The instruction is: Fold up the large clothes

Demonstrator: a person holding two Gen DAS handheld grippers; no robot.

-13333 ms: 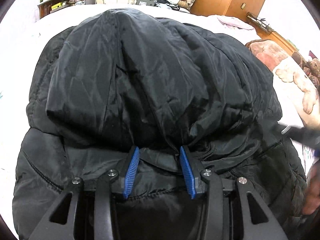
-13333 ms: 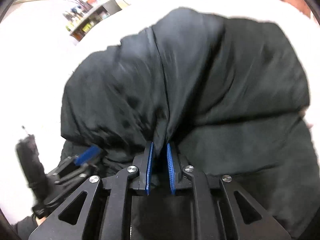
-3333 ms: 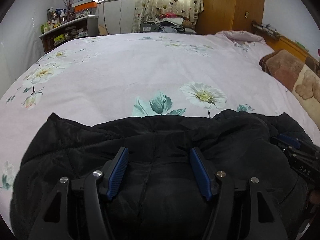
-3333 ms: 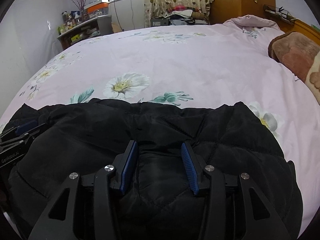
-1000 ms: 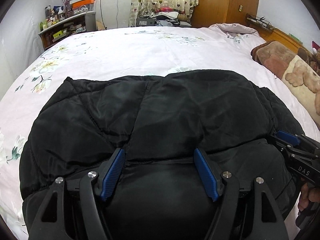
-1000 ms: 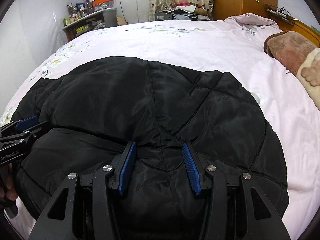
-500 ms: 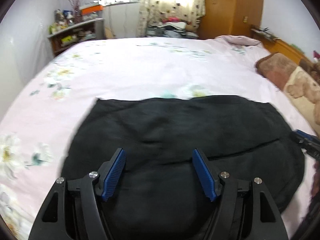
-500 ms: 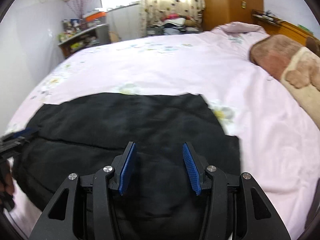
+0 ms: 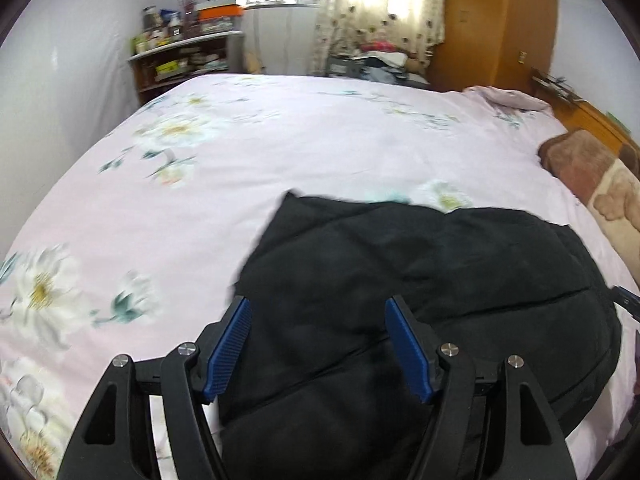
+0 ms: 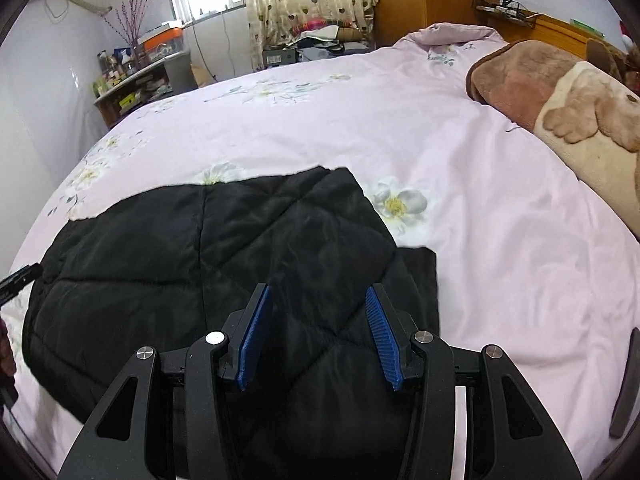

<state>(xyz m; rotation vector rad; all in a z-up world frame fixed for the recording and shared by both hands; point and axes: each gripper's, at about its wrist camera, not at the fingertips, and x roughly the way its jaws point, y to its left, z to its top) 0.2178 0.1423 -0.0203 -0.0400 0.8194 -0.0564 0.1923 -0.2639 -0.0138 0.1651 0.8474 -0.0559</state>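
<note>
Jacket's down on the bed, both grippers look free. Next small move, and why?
Probably lower the right gripper to the lower layer's corner jutting past the top layer of the black jacket and tuck it in. Both grippers, left gripper included, hang open above the fabric, holding nothing.

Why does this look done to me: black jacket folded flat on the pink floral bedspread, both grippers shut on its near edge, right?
Not quite. The black jacket does lie folded on the pink floral bedspread, but neither gripper is shut on it. The left gripper and right gripper both stand open above the fabric, pads apart, as each wrist view shows.
</note>
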